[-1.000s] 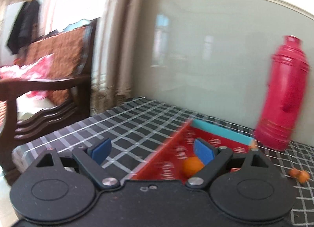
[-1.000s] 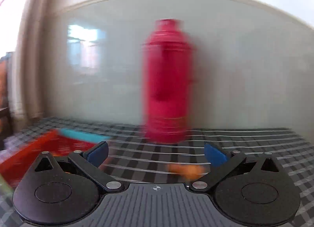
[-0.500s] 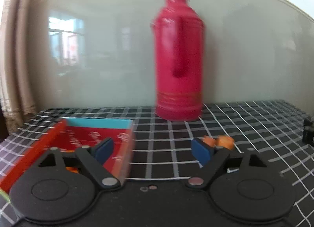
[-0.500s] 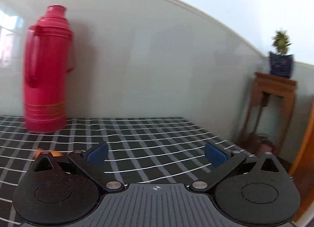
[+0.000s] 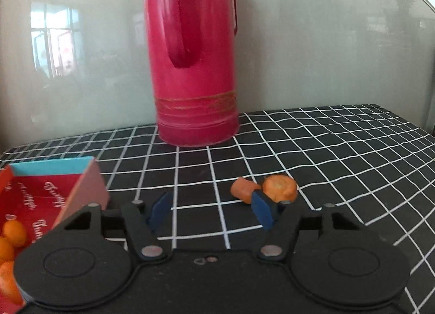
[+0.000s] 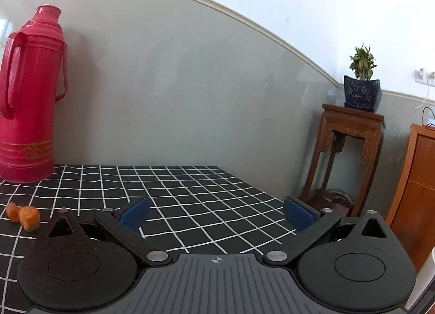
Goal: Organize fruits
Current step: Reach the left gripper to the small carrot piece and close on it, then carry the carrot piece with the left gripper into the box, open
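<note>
Two orange carrot chunks [image 5: 265, 189] lie side by side on the black checked tablecloth [image 5: 339, 156]. My left gripper [image 5: 210, 212] hovers just before them, its jaws closing with nothing between the blue pads; the right pad overlaps the chunks' near edge. At the lower left stands a red box [image 5: 40, 205] with a blue inner wall, holding several small orange fruits [image 5: 12, 232]. The right wrist view shows the same carrot chunks [image 6: 24, 216] far to the left of my right gripper [image 6: 217, 214], which stands open and empty over the cloth.
A tall red thermos [image 5: 191, 53] stands at the back against the grey wall, also seen as the red thermos [image 6: 28, 96]. Beyond the table's right edge are a wooden plant stand [image 6: 350, 156] with a potted plant [image 6: 361, 80] and a wooden cabinet [image 6: 418, 183].
The left gripper swung right from the red box to the carrot chunks, came closer to the thermos, and its jaws narrowed. The right gripper turned right, away from the thermos.
</note>
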{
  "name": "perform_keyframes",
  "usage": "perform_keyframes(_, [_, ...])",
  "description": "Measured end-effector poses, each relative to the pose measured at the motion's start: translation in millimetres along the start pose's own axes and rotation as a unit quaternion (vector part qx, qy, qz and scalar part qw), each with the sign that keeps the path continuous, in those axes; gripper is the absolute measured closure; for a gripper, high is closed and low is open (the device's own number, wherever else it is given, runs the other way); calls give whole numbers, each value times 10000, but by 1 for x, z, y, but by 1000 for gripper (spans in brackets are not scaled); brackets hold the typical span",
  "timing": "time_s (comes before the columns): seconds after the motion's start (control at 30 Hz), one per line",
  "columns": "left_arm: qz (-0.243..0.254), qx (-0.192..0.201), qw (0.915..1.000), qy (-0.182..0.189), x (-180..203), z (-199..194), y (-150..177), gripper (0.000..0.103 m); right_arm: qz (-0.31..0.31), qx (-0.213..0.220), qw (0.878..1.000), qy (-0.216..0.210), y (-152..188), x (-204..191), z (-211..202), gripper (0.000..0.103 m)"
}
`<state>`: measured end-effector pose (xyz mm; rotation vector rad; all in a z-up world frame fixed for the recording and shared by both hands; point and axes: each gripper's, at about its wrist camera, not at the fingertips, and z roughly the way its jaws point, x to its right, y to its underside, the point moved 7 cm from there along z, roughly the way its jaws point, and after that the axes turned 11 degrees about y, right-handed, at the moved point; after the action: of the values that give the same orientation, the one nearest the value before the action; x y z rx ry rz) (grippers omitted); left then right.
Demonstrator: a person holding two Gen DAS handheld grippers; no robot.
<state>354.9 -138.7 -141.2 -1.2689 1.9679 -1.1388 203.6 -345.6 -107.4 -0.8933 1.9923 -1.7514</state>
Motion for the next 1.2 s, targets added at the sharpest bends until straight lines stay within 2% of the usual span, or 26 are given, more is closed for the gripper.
perform_keyframes(0.3, [7,-231,9993,303,10,30,-2,57,-7,55,9997,-248,-4,-10,-8,0])
perform_keyframes(0.47, [-142,-417,9980,463,8,45,-3,71,8,52,9995,-320,-4,-12,-10,0])
perform_keyframes(0.7, [-382,-513,9964,560,4,52,-2,75,56,-18,9990,-433,-4,-16,-10,0])
perform_keyframes(0.73, [-386,-504,9964,560,3,52,-3,80,40,-13,9989,-460,-4,-18,-11,0])
perform_keyframes(0.77, [-397,-492,9964,565,3,51,-3,88,24,-2,9989,-467,-4,-19,-11,0])
perform_keyframes(0.93, [-497,-347,9970,482,-2,49,-5,89,-29,57,9988,-495,-5,-22,-14,0])
perform_keyframes(1.2, [-348,-40,9992,201,-8,24,-9,89,7,85,9983,-570,-7,-21,-16,0])
